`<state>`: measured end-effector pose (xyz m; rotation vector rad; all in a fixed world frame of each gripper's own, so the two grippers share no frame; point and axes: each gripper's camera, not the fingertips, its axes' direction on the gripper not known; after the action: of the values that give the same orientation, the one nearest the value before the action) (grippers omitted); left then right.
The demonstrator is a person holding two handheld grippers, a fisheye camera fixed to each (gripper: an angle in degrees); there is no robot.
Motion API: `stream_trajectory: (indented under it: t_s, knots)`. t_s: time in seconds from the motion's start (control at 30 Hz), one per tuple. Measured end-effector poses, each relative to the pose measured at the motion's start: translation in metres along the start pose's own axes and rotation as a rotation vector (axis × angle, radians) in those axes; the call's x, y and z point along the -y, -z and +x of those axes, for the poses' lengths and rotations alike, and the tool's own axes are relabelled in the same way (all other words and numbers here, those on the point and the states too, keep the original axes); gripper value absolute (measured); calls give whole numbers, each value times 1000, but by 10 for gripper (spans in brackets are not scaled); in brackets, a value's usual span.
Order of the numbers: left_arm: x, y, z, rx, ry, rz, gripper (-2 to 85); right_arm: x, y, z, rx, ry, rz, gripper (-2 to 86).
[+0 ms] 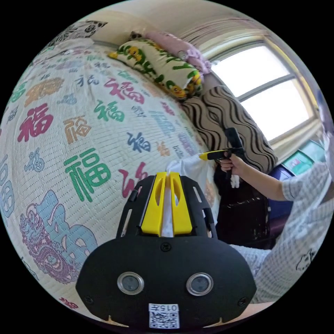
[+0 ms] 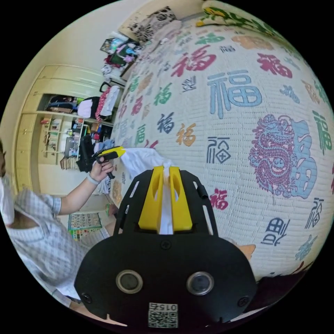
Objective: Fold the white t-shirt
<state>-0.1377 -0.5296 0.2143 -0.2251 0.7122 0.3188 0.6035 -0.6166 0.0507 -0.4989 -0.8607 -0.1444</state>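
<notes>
Across both views, a wide bed cover [image 1: 87,139], cream and quilted, printed all over with coloured characters and a purple dragon motif. Against the far edge in the left gripper view, pillows: one with green letters and yellow ducks [image 1: 158,68], one brown with wavy stripes [image 1: 226,118], a pink one [image 1: 181,45] behind, all below a bright window [image 1: 268,90]. Off the other side in the right gripper view, pale yellow wardrobe shelving [image 2: 59,118] crowded with clothes and small items too small to tell apart. At the bed's edge, stretched between the two tongs and lifted off the cover, the white t-shirt [image 2: 146,158]: plain, thin, gathered into soft bunched folds, no print visible on the part that shows. Closer in, the left gripper [image 1: 167,195], yellow jaws drawn nearly together and clamped on a pinch of the white cloth running up between them. Same for the right gripper [image 2: 166,195], jaws pressed on a strip of the shirt. Farther off in the left gripper view, the right gripper again with its yellow tip at the shirt's edge, held by a hand [image 1: 233,163] below a checked sleeve [image 1: 302,215]; in the right gripper view, the left gripper likewise, yellow tip meeting the cloth, held in the other hand [image 2: 101,170].
</notes>
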Motion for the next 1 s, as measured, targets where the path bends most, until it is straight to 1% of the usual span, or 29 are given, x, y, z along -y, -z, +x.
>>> stream_trajectory:
  t_s: [0.13, 0.27, 0.33, 0.4, 0.5, 0.63, 0.7, 0.77, 0.83, 0.87, 0.9, 0.93, 1.0]
  knots:
    - [-37, 14, 45, -58, -82, -28, 0, -61, 12, -16, 54, 18, -22, 36]
    - [-92, -5, 70, -88, -25, -153, 0, -128, -12, -18, 6, -38, -144, 37]
    - [-113, -22, 73, -71, 14, -217, 1, -150, -30, -12, -10, -79, -198, 37]
    - [-134, -48, 71, -8, 47, -316, 2, -171, -56, -1, -50, -114, -267, 37]
    - [-145, -69, 68, 54, 79, -380, 8, -188, -77, 10, -90, -149, -338, 44]
    - [-141, -72, 71, 66, 97, -420, 23, -198, -64, 9, -120, -162, -297, 60]
    - [-135, -67, 81, 126, 58, -466, 31, -201, -50, 4, -248, -158, -302, 78]
    - [-127, -61, 90, 186, 32, -473, 27, -203, -37, -1, -306, -153, -259, 81]
    - [-114, -52, 99, 214, 19, -414, 25, -201, -27, -8, -277, -129, -189, 72]
    - [-103, -49, 105, 207, 14, -353, 22, -198, -28, -15, -230, -92, -150, 62]
    - [-92, -52, 109, 185, 14, -294, 20, -194, -35, -21, -197, -58, -144, 51]
    - [-87, -56, 109, 173, 17, -279, 18, -192, -41, -23, -189, -44, -152, 41]
    - [-76, -83, 105, 160, 31, -312, 12, -191, -70, -23, -212, -34, -201, 11]
